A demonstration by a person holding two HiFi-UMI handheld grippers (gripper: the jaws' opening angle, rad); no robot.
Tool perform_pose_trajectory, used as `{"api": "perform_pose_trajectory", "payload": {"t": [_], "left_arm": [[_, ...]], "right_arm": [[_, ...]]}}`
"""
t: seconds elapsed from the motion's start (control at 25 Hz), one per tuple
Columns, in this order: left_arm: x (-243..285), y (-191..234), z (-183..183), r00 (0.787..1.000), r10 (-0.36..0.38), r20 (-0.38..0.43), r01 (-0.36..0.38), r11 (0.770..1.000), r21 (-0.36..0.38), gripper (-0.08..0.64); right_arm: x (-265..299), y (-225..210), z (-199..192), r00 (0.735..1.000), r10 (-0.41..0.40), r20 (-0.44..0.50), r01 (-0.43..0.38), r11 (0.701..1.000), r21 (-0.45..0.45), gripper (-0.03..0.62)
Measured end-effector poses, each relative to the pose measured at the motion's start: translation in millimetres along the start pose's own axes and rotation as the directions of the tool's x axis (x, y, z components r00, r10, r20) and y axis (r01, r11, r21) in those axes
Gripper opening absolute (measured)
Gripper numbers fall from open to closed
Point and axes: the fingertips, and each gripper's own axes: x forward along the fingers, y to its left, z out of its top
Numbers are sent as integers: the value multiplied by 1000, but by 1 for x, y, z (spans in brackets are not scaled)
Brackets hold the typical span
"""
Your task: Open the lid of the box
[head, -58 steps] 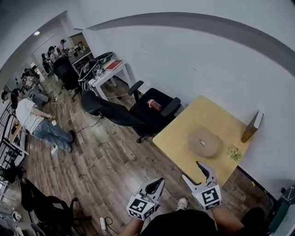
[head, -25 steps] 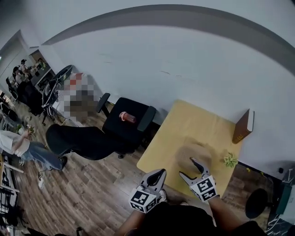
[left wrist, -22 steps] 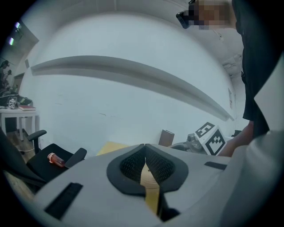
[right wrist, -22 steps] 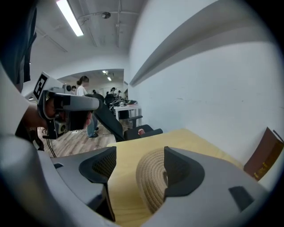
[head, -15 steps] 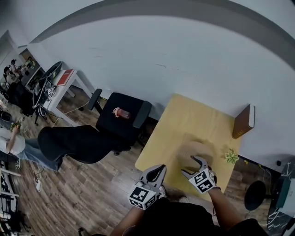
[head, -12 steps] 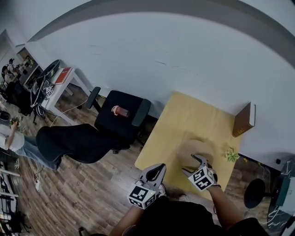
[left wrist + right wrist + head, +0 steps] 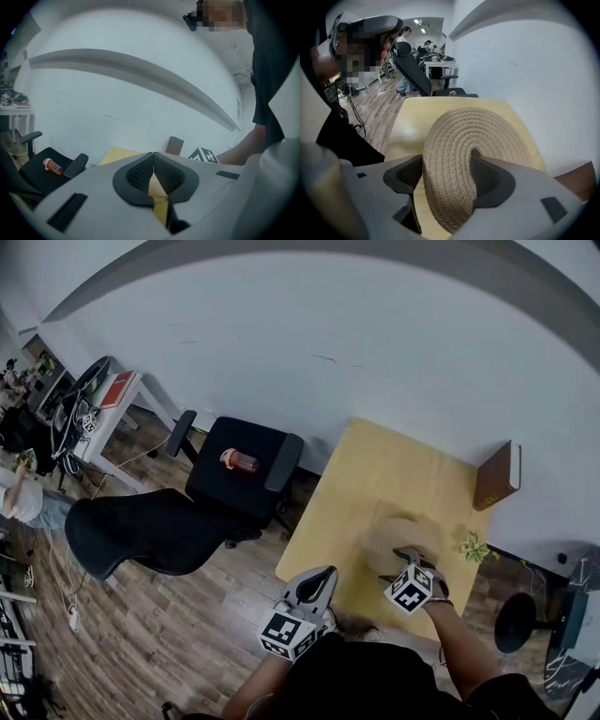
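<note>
A round woven box (image 7: 398,532) with its rope lid (image 7: 473,126) on sits on the yellow table (image 7: 375,465), near the front edge. My right gripper (image 7: 411,554) is down over the lid's near part. In the right gripper view the right gripper (image 7: 447,176) straddles the lid: one pad lies against the rim, the other at the centre dimple. Its jaws are closing with the lid between them. My left gripper (image 7: 323,576) hangs off the table's front left edge. The left gripper (image 7: 153,161) has its pads together and holds nothing.
A brown book (image 7: 497,474) stands at the table's far right by the white wall. A small green plant (image 7: 473,547) sits just right of the box. A black office chair (image 7: 244,470) carrying a red bottle (image 7: 236,460) stands left of the table.
My right gripper has moved forward from the table's front edge onto the woven lid and now straddles it. The left gripper has stayed off the table's edge.
</note>
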Motion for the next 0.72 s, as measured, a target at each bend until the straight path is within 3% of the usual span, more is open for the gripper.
{"api": "perform_pose_trajectory", "payload": {"t": [0.32,0.72], "left_arm": [[-6,5,-4,999,-33,-9,32,999,-13,18],[-12,25,2,998,-66,-15,66,998,1,18]], "right_arm": [[1,3,1,999,17,-38,-18,999,-30,324],[-7,1,6,999,-24,-46,23,1000,-20,313]]}}
